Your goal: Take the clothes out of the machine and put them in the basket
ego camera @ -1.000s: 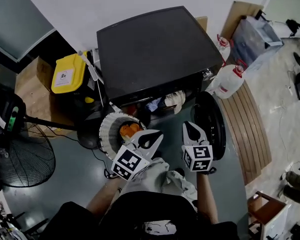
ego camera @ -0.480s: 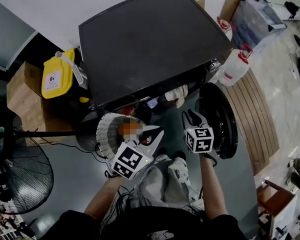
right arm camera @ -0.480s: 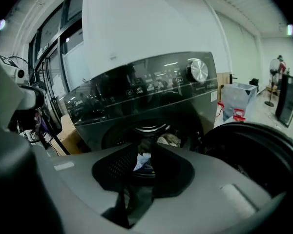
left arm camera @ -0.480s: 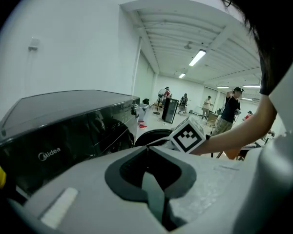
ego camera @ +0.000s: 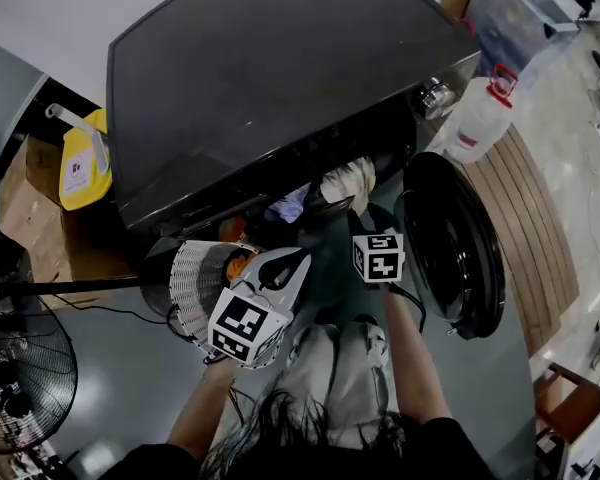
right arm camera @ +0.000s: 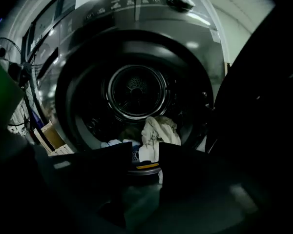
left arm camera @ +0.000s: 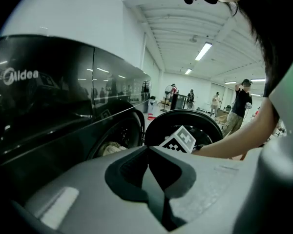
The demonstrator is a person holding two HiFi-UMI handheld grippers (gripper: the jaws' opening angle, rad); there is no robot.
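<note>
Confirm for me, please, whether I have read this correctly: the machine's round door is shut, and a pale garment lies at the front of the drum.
Not quite. The machine has its round door open, swung out to the right, as the head view shows. The pale garment does lie at the front of the drum.

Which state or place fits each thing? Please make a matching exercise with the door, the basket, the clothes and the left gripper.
Things:
1. door
2. basket
3. clothes
4. left gripper

States or places:
A. in the drum
B. swung open
C. jaws together, empty
D. white, ribbed wall

Pairs: 1-B, 2-D, 3-A, 4-C
</note>
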